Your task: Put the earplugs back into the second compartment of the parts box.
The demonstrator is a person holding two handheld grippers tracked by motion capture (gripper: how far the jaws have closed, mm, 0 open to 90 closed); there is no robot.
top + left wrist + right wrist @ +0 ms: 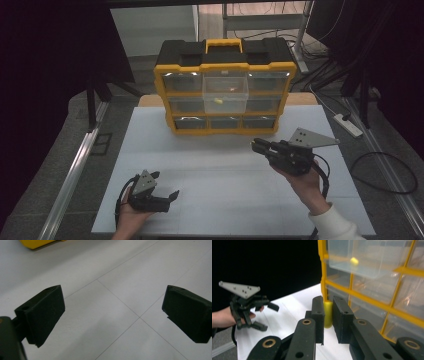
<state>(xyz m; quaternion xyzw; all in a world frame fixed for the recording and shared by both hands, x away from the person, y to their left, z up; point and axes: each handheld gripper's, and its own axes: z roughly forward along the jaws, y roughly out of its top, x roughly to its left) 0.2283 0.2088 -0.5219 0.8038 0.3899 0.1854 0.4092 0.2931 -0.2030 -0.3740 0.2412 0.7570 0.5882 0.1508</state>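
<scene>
Right in front of the organizer (225, 90), my right gripper (328, 312) is clamped on a small yellow piece (327, 315); left gripper (165, 187) sits near the table's (225, 165) front edge, jaws wide apart.

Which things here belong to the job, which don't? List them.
In the job: right gripper, shut on a yellow piece; open drawer; organizer.
Lying about: power strip and cable on the floor; left gripper, open and idle.

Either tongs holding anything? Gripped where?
Right tongs pinch a small yellow piece across its upper sides; its lower end pokes out. Left tongs open, empty.
</scene>
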